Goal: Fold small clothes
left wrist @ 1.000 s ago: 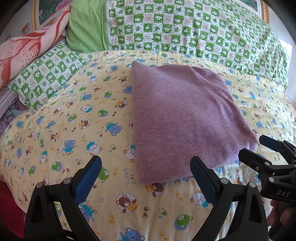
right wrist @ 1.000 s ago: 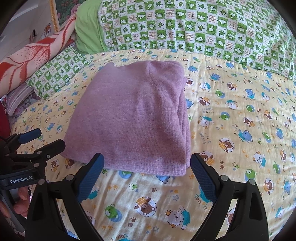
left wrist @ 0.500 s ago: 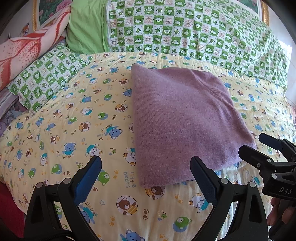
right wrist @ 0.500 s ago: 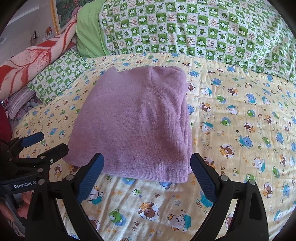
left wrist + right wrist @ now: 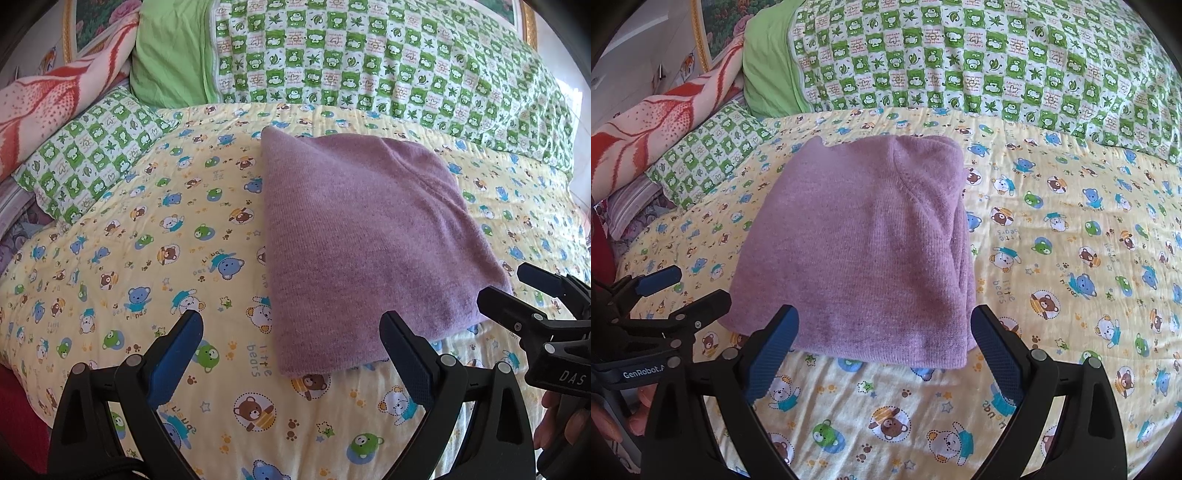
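Left wrist | folded purple garment [image 5: 362, 251] on bedsheet [image 5: 147, 258] | left gripper [image 5: 291, 336], right gripper [image 5: 884, 328] spread wide, empty

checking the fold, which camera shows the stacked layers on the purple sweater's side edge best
The right wrist view: the purple sweater lies centred, its layered right edge visible. The left wrist view shows it obliquely, that edge turned away behind the right gripper.

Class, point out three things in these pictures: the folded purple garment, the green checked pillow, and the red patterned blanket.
folded purple garment [image 5: 864, 254], right wrist view, middle of its top face.
green checked pillow [image 5: 92, 155], left wrist view, centre of its cover.
red patterned blanket [image 5: 661, 125], right wrist view, its upper fold.
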Demonstrator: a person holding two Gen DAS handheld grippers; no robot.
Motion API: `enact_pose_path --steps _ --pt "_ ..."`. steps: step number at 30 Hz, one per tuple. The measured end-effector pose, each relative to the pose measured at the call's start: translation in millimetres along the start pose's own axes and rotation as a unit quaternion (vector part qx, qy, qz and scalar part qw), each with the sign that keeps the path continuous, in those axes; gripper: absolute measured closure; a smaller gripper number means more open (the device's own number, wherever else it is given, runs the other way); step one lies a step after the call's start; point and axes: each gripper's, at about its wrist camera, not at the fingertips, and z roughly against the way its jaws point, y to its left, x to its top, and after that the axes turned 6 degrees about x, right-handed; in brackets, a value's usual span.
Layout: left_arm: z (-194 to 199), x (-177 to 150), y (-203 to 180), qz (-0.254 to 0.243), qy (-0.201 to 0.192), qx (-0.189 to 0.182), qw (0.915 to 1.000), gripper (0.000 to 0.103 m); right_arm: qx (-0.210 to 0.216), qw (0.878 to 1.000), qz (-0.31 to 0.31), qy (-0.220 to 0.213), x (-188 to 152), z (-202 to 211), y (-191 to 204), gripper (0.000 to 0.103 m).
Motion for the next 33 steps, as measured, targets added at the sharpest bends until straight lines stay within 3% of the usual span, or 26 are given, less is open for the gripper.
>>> enact_pose_path --steps 33 --pt "-4.2 9.7 2.5 0.002 0.002 -0.003 1.0 0.006 0.002 1.0 -0.002 -0.005 7.5 -1.9 -1.0 0.009"
